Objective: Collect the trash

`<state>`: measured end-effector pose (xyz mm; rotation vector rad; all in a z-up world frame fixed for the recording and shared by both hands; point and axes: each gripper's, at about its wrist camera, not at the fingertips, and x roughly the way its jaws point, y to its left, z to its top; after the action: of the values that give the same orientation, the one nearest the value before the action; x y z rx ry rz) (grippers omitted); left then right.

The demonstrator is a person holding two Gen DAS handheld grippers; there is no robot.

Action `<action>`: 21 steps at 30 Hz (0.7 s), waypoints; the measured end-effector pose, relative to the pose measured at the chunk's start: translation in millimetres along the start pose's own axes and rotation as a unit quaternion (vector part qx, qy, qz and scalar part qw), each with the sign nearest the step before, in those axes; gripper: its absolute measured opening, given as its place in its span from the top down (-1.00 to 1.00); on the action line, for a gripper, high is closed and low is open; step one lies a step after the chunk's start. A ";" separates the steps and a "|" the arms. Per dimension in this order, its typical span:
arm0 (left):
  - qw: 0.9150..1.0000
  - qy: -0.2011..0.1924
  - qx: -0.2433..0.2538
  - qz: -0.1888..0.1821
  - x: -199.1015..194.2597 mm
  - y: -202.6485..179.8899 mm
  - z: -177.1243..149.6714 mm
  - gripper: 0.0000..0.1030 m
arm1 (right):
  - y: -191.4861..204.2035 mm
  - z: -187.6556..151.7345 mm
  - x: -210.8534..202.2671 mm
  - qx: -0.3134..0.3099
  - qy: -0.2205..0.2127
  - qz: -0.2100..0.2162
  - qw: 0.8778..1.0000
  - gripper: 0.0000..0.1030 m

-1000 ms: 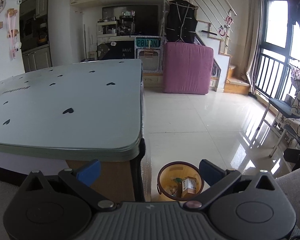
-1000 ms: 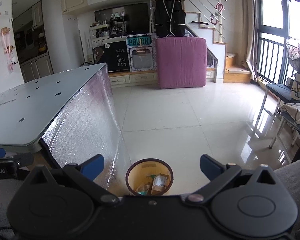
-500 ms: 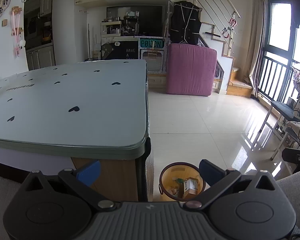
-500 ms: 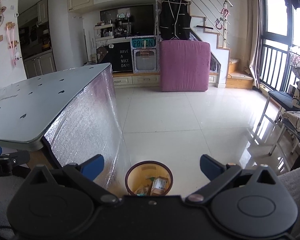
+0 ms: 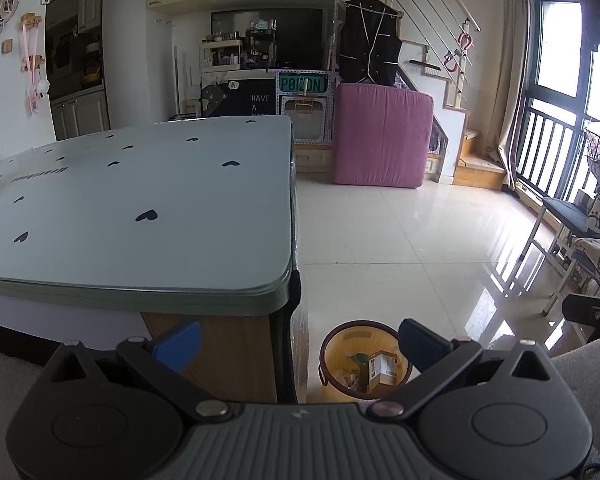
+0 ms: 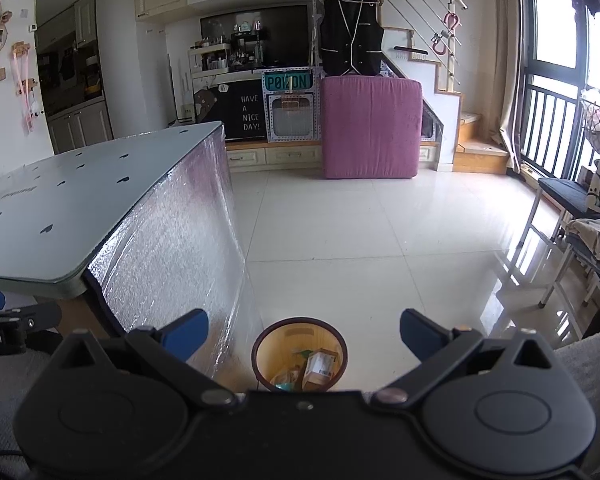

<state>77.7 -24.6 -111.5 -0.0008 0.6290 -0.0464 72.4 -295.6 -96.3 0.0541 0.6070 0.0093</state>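
Left wrist view: the left gripper is spread wide and holds nothing; the bin sits on the floor beside the table, a box inside; the tabletop shows no trash, so collecting looks finished or paused.

Right wrist view: the right gripper is likewise released and unloaded above the bin; its other contents are unclear; the next move calls for finding trash beyond these views.

Left gripper tipped upward since a second ago: table and pink mattress sit lower in view.
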 end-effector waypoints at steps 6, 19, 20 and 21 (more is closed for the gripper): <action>1.000 0.001 0.001 0.000 0.6 0.1 -0.6 -1.00 | 0.5 0.5 0.1 0.000 0.001 0.000 1.000 -1.00; 1.000 0.001 0.001 0.000 0.7 0.0 -1.0 -1.00 | 2.2 -2.9 2.6 0.001 0.004 -0.001 1.000 -1.00; 1.000 0.001 0.001 0.000 0.6 -0.1 -1.1 -1.00 | 2.1 -2.7 2.6 0.001 0.004 -0.001 1.000 -1.00; 1.000 0.001 0.001 0.000 0.7 -0.1 -1.0 -1.00 | 2.3 -2.7 2.6 0.001 0.004 -0.001 1.000 -1.00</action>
<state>77.6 -24.8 -112.7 0.0014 0.6313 -0.0471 73.1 -293.1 -99.8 0.0560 0.6153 0.0071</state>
